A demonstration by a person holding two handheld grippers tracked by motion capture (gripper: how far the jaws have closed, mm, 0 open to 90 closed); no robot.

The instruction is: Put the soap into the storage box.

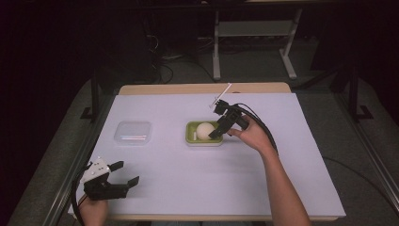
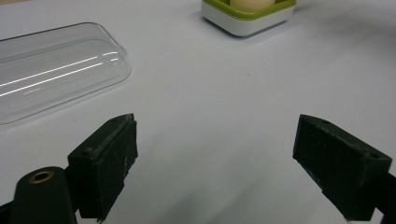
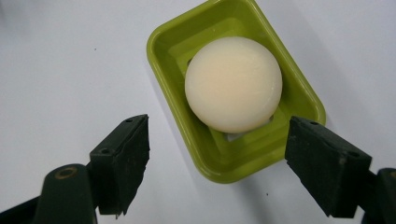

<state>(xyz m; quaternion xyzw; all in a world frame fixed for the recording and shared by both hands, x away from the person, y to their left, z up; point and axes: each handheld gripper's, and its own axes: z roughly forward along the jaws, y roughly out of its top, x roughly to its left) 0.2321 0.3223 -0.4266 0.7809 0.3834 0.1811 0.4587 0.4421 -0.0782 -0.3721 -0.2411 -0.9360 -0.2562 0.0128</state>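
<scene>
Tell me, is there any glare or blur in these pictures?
Left gripper view: bright glare streaks on the clear plastic lid. Right gripper view: round cream soap in the green plastic dish is evenly lit and sharp. High view: dark surroundings, soft focus.

Left gripper [image 1: 126, 173]: black, 2 jaws, white top plate. Right gripper [image 1: 217, 130]: black, trailing black cables.

I see the white table [image 1: 164, 179] lit bright from above, surroundings dim | 2 glare streaks on the clear lid [image 2: 51, 74] | soft shadows under my jaws | soap [image 3: 233, 84] sharp, near jaws slightly blurred.
</scene>
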